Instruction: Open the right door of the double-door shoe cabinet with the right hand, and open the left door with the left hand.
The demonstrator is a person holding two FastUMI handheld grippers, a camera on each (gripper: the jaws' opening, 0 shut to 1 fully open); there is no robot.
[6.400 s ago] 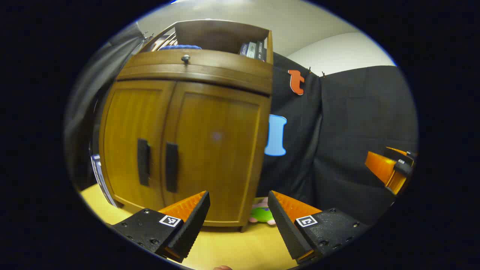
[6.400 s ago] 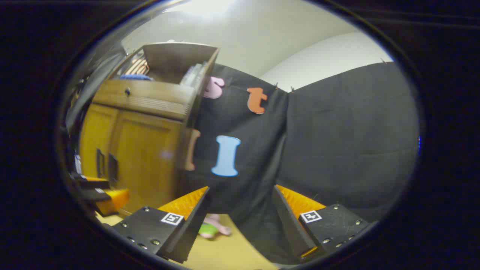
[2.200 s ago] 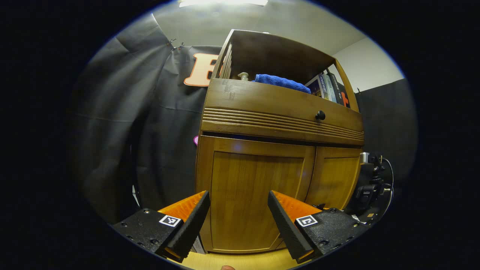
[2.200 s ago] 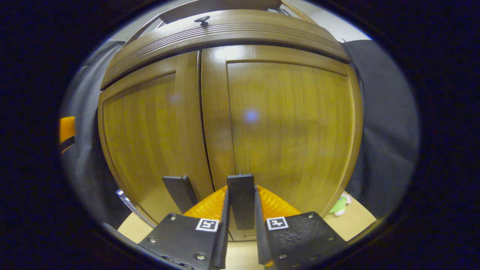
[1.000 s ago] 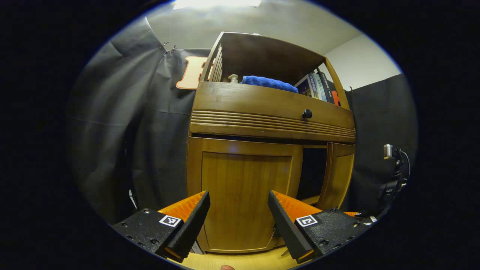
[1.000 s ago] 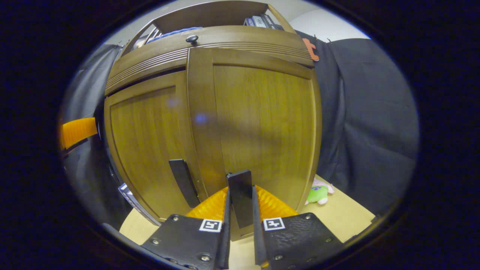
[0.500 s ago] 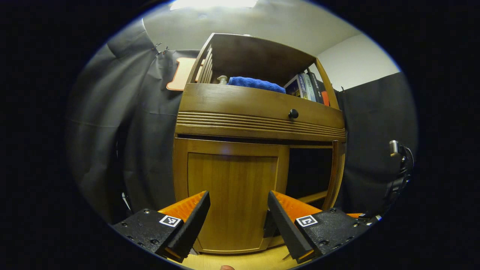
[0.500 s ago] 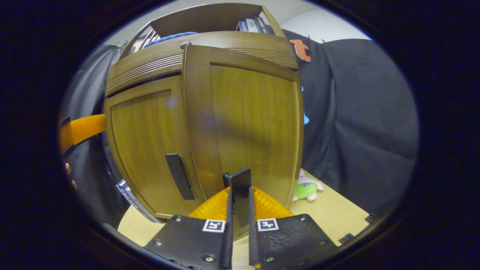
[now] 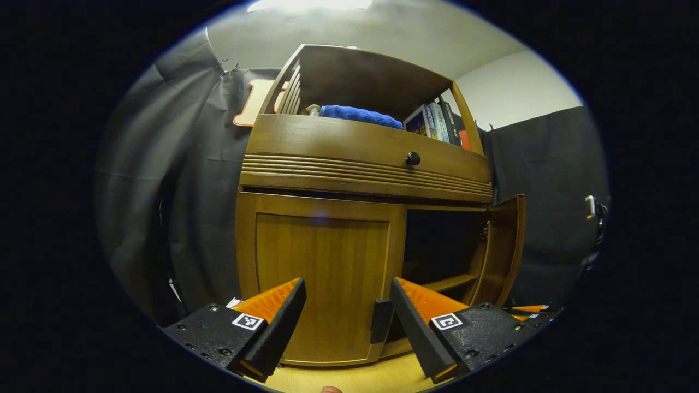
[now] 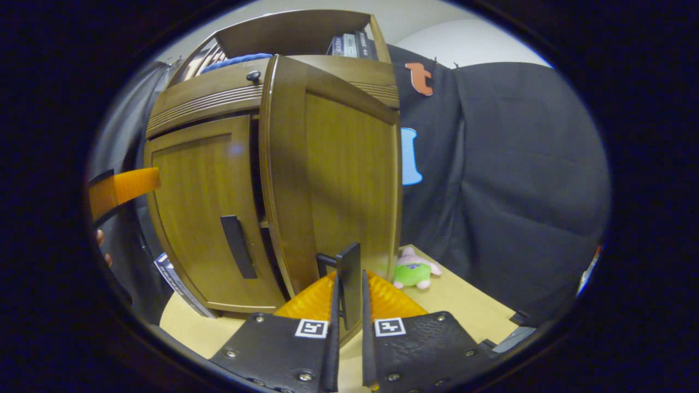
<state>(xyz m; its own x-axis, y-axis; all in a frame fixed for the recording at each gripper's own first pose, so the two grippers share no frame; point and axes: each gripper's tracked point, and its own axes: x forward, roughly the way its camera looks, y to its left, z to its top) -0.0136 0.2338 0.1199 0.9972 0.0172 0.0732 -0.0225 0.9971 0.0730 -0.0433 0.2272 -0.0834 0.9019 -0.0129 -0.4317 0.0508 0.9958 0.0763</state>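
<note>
Swung further outward than half a second ago, the right door (image 10: 338, 180) is now seen well clear of the shoe cabinet (image 9: 360, 158), its dark interior exposed. Its handle (image 10: 349, 284) is pinched between both fingers of the right gripper (image 10: 347, 333). The left door (image 9: 322, 284) is shut, its handle (image 9: 380, 328) just beside the left gripper (image 9: 347, 305), which is spread wide and holds nothing.

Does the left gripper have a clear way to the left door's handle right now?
Probably yes. The left gripper is open and faces the closed left door; its handle sits just inside the right-hand finger, with nothing between.
</note>
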